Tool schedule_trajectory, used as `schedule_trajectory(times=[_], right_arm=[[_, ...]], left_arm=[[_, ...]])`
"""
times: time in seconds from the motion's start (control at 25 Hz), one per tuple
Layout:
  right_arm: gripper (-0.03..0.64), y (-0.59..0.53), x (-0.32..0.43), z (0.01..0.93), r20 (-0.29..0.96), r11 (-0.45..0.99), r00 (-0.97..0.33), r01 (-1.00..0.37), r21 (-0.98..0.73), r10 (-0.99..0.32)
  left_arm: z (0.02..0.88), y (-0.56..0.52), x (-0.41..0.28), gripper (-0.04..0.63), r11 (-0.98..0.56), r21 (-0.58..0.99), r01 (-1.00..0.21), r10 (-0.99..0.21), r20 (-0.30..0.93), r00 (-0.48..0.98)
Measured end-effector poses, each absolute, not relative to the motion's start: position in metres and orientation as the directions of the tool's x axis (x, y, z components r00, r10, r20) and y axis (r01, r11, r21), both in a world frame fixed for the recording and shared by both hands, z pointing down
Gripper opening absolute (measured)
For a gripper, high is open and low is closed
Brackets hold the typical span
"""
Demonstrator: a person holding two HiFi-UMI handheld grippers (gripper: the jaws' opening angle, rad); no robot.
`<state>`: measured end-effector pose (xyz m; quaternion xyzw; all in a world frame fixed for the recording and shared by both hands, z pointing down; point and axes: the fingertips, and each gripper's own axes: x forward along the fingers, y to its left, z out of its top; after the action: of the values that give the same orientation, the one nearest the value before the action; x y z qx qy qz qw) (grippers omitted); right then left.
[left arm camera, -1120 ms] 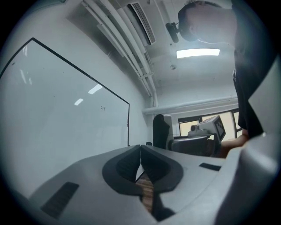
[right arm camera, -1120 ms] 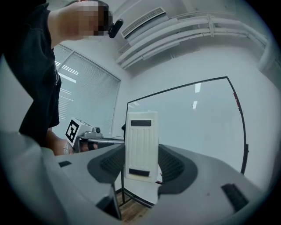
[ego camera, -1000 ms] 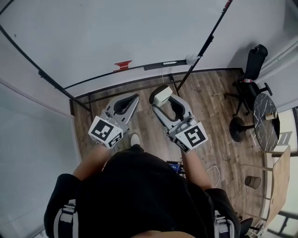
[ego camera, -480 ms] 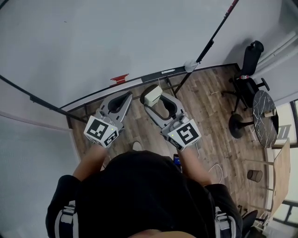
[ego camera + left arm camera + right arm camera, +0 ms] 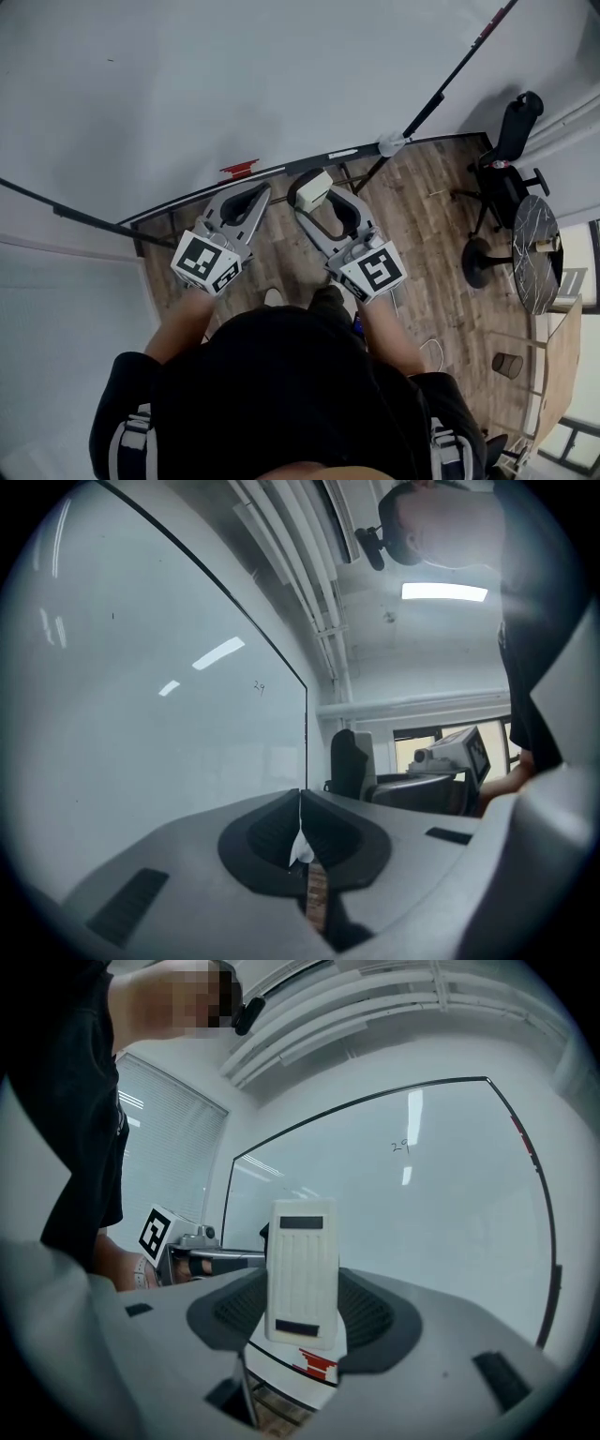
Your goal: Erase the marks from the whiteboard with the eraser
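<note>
Black short-sleeved shirt [image 5: 281,394], pale shoulder straps [image 5: 131,433]

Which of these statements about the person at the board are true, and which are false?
1. The right gripper is shut on the white rectangular eraser. True.
2. The left gripper has its jaws wide apart. False: they are together, with nothing between them.
3. The large white whiteboard carries a small handwritten mark. True.
4. The eraser covers that mark. False: in the right gripper view the mark shows bare, well above the eraser.
5. The black office chair stands on the wooden floor at the person's left. False: it stands at the person's right, near the round dark table.
</note>
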<state>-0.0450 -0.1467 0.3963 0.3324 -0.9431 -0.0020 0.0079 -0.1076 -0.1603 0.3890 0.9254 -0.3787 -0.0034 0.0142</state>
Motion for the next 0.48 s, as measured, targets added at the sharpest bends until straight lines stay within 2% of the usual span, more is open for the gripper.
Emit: schedule_trajectory(times=[0.2,0.48], right_arm=[[0.233,-0.19,-0.016,0.392,0.023,0.8,-0.8,-0.599,0.036,-0.6],[0.234,-0.248,0.023,0.376,0.075,0.864,-0.867,-0.476,0.167,-0.492]], left_arm=[[0.386,-0.194,-0.082,0.006,-0.666,0.017,-0.746,-0.746,0.002,0.666],[0.362,-0.246,-0.041,0.007,-0.552,0.019,-0.834,-0.834,-0.044,0.55]])
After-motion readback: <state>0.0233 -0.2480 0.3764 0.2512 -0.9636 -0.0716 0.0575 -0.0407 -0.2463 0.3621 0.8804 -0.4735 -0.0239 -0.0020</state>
